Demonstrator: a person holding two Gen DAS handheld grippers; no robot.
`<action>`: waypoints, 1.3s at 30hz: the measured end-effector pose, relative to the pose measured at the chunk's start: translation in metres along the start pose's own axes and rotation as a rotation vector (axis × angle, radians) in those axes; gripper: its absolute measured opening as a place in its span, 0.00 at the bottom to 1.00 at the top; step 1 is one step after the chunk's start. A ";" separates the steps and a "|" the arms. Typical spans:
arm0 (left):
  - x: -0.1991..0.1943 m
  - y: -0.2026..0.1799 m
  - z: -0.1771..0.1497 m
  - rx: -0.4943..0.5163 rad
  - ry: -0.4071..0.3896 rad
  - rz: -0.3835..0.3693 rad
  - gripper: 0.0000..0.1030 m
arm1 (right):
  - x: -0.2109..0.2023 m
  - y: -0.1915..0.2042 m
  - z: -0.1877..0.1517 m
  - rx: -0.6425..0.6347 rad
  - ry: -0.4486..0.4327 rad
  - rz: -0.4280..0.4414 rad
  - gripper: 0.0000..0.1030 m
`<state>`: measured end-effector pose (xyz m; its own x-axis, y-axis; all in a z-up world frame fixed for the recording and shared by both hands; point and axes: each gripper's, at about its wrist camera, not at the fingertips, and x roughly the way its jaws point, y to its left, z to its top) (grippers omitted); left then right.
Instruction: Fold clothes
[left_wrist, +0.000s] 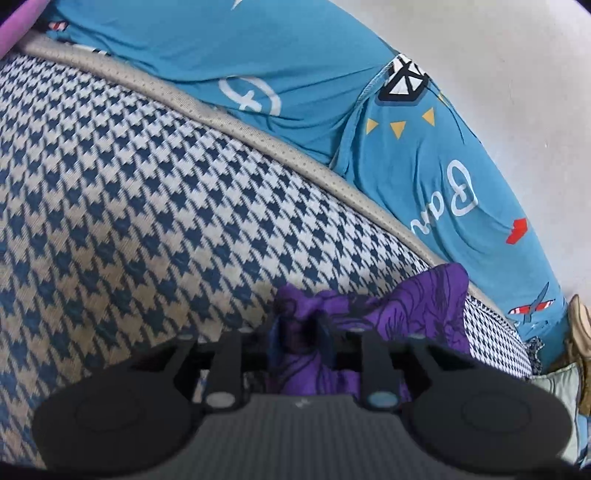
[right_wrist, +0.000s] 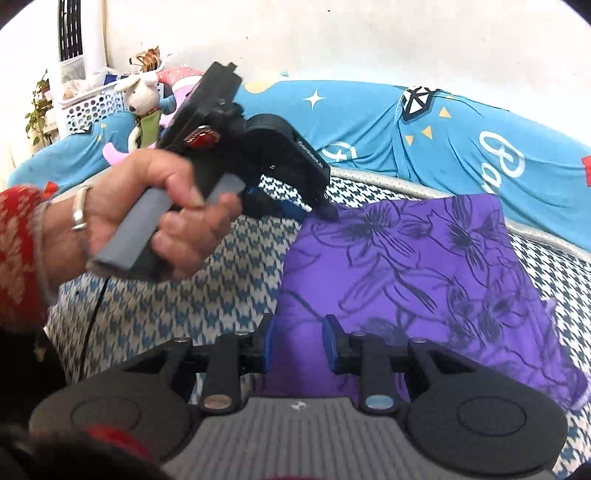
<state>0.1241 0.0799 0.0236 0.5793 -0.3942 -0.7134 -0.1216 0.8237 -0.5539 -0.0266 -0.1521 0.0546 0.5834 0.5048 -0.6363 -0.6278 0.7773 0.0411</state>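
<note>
A purple cloth with a dark flower print lies spread on a blue-and-white houndstooth cover. My right gripper is at the cloth's near edge, its blue pads closed on a fold of it. A hand holds my left gripper at the cloth's far left corner. In the left wrist view, the left gripper is shut on a bunched-up part of the purple cloth, which hides the pads.
A blue printed sheet drapes the raised back behind the houndstooth cover, against a white wall. A plush toy, a white perforated basket and a plant sit at the far left. A red patterned sleeve fills the left edge.
</note>
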 end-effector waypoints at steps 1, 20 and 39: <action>-0.002 0.002 -0.001 -0.004 0.005 -0.001 0.30 | 0.004 0.001 0.002 -0.010 0.004 -0.005 0.27; -0.015 -0.015 -0.029 0.005 -0.005 0.002 0.21 | 0.035 0.007 -0.001 -0.062 0.080 -0.028 0.28; -0.019 -0.032 0.002 0.152 -0.131 0.216 0.10 | 0.018 -0.002 -0.012 -0.073 0.137 -0.036 0.23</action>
<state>0.1183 0.0621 0.0555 0.6533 -0.1558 -0.7409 -0.1366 0.9383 -0.3178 -0.0209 -0.1493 0.0335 0.5332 0.4172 -0.7359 -0.6468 0.7618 -0.0368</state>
